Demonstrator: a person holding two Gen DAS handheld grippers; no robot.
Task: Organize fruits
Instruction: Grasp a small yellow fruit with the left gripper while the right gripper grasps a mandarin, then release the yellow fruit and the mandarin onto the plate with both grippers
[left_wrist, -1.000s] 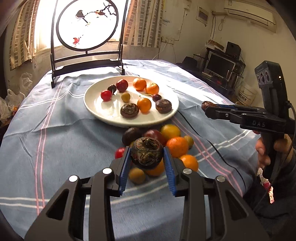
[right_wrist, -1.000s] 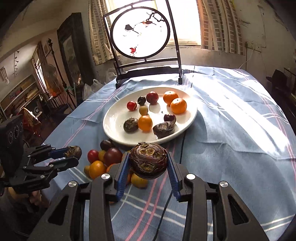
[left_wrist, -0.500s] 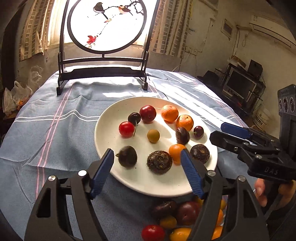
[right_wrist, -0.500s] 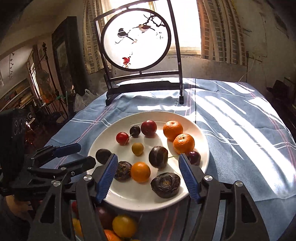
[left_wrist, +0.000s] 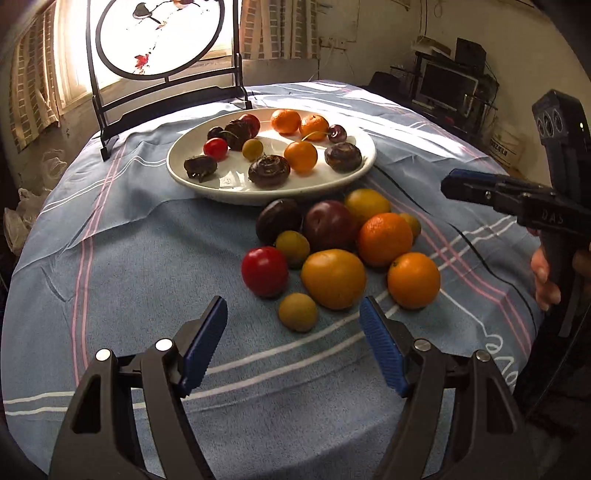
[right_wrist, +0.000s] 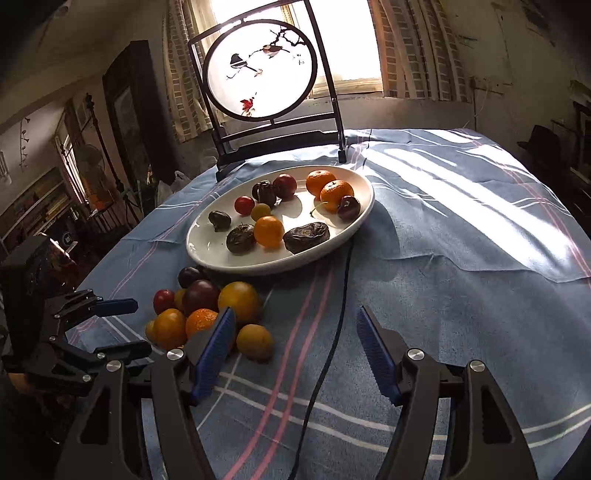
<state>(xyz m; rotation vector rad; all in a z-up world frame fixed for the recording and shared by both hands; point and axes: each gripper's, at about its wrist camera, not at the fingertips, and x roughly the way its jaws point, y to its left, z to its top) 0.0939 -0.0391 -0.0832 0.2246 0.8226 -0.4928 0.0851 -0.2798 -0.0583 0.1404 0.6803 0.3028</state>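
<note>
Round counter (left_wrist: 129, 280) under a blue cloth with pink and white stripes, sunlit at the far side. Standing at the far edge, a black-framed round screen (right_wrist: 260, 70) painted with birds on a branch. In front of it, a white oval plate (left_wrist: 221, 184) carrying fruit: two oranges (left_wrist: 299, 123) at the back, a dark cherry just beside them, a red plum, a small red tomato (left_wrist: 215, 147), a yellow-green fruit, an orange one in the middle, and several dark brown water chestnuts (left_wrist: 268, 170) toward the near rim. Just before the plate, lying on the cloth, a loose pile of fruit (left_wrist: 340, 251): dark plums nearest the plate, oranges and yellow fruit touching one another, a red tomato (left_wrist: 264, 271) on the left side, a small yellow-green fruit (left_wrist: 297, 312) nearest. Left tool (left_wrist: 293, 343) spread wide and empty, hovering near that small fruit without touching. Right tool (right_wrist: 295, 350) likewise spread and empty, just right of the pile, above a black cable (right_wrist: 332, 332) running across the cloth.
</note>
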